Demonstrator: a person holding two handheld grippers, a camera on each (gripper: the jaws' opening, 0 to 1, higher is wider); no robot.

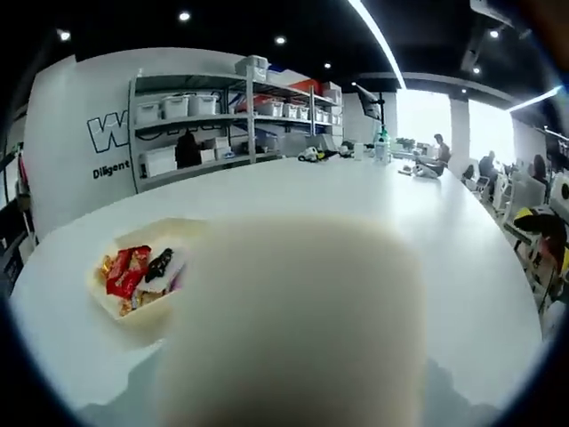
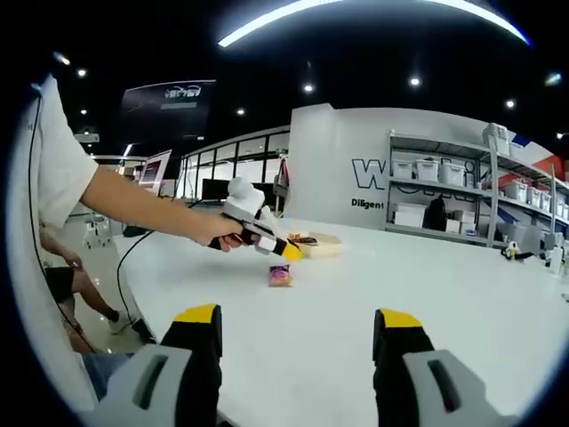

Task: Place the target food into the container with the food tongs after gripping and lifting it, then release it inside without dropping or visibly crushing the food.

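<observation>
Right gripper (image 2: 298,356) is wide open and holds nothing; the pink snack (image 2: 280,277) lies ahead on the table (image 2: 427,294), just below the left gripper (image 2: 267,238), which is nearer.

Both views low over shared table (image 1: 373,205)

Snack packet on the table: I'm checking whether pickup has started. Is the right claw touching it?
Apart. The right gripper view shows the right claw open, with bare table between its tips and the snack packet.
</observation>
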